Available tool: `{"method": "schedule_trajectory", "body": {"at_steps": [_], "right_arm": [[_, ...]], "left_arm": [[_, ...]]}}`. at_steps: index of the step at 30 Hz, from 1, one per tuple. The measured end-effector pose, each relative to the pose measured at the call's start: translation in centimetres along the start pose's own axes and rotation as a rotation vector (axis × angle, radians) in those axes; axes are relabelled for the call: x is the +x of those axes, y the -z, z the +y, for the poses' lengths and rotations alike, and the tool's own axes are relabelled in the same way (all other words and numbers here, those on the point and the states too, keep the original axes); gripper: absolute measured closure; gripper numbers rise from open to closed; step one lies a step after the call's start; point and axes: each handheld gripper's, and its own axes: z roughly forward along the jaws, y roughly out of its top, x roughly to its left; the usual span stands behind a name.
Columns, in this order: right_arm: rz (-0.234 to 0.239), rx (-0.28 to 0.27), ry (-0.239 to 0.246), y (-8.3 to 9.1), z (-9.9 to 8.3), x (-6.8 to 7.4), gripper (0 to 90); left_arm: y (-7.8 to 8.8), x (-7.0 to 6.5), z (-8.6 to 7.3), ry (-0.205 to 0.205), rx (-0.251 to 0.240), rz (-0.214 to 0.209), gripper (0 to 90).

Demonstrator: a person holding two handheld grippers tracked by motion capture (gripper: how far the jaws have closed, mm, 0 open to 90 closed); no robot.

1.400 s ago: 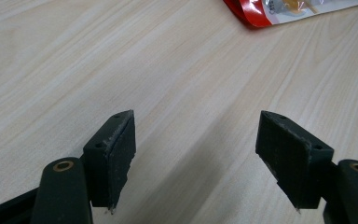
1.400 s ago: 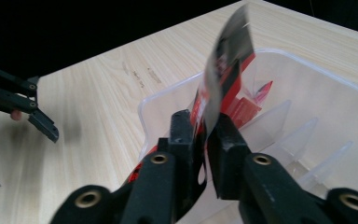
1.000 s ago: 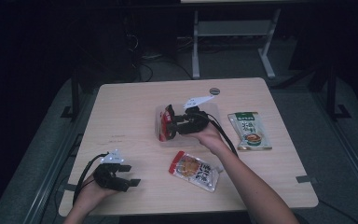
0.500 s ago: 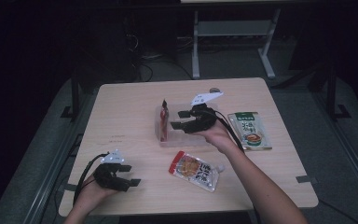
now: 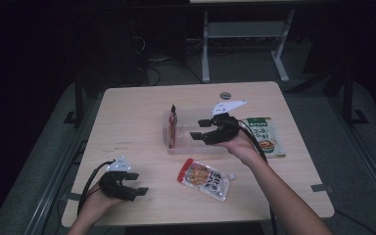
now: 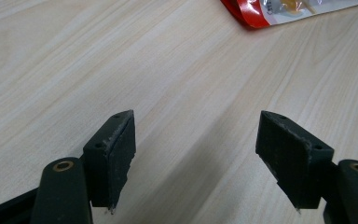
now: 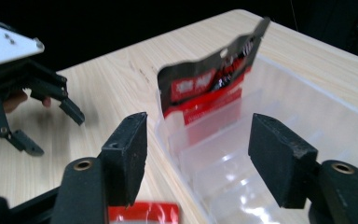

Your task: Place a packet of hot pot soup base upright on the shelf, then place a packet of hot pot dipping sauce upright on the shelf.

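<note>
Starting at the left of the high view, I see my left gripper (image 5: 127, 187) low at the near-left corner of the wooden table (image 5: 137, 117), held in a hand and pointing right. In the left gripper view its jaws stand wide apart over bare wood with nothing between them, and the red corner of a pouch lies ahead at the top edge.

Moving right, the red-and-white snack pouch (image 5: 206, 179) lies flat on the table, near the front edge and just in front of the clear plastic bin (image 5: 196, 147).

The bin sits at mid-table. Inside it, at its left end, a red-and-black pouch (image 5: 173, 125) stands upright on edge, leaning against the bin's left wall. In the right gripper view the same pouch (image 7: 214, 79) stands at the bin's far end, with ribbed dividers showing in the clear floor.

My right gripper (image 5: 201, 129) hovers over the right part of the bin, pointing left at the standing pouch. Its jaws have just been opening; they stand well apart with nothing between the pads, and the pouch is clear of them.

Farther right, a green-topped food packet (image 5: 264, 136) lies flat beside the bin.
</note>
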Motion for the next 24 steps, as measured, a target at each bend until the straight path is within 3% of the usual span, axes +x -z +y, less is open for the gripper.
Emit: {"method": "schedule_trajectory", "body": {"at_steps": [7, 20, 24], "right_arm": [[-0.034, 0.003, -0.003, 2.0, -1.3, 0.2, 34.7], [-0.060, 0.087, 0.008, 5.2, -5.7, 1.5, 34.7], [-0.066, 0.110, -0.009, 6.2, -7.0, 1.8, 34.7]], "left_arm": [[0.0, -0.1, 0.1, -0.006, -0.006, 0.001, 27.6], [0.1, -0.2, 0.2, -0.017, -0.011, 0.017, 28.8], [0.0, -0.3, 0.3, -0.015, -0.016, 0.019, 30.1]]}}
